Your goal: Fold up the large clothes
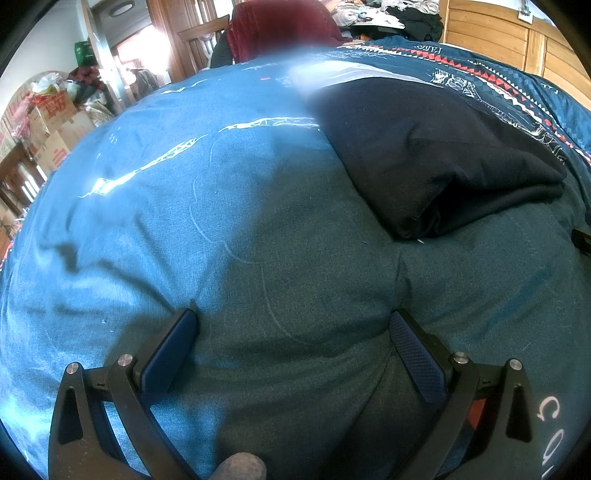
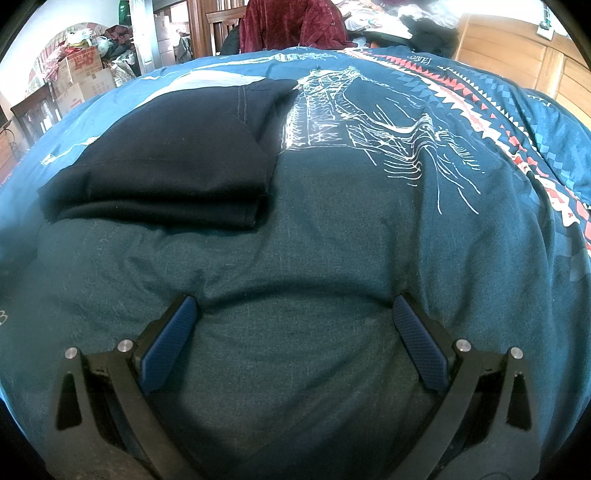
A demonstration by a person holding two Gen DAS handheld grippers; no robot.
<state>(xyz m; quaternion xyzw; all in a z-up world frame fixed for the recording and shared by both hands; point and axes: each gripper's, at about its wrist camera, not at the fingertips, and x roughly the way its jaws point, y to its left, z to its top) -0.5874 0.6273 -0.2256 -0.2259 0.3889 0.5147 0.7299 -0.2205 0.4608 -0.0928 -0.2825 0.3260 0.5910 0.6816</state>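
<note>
While both grippers hover low over a teal quilted bedspread (image 2: 332,258) printed with white line drawings and a red-and-white triangle border, neither is holding anything. The left gripper (image 1: 291,328) has its blue-padded jaws spread wide, with only bare bedspread between them. The right gripper (image 2: 295,317) is likewise wide apart and empty, its fingertips just above the cover.

The task's garment, a folded black cotton garment (image 2: 166,155), lies flat on the bedspread, towards the middle of the bed. It already forms a compact, layered rectangle with stacked edges showing along its near side. From the left wrist view it sits ahead and to the right (image 1: 436,155); from the right wrist view it sits ahead and to the left, so it lies between the two grippers and a little beyond them.

The fold looks nearly or fully finished. If one more fold is wanted, each gripper would do best to pinch a near corner through all layers, lift evenly together, and lay the edge over squarely, avoiding the soft bedspread beneath, which could bunch up.

Beyond the far edge of the bed, cardboard boxes (image 2: 81,74) and a dark red velvet cloth (image 2: 291,22) are visible.
</note>
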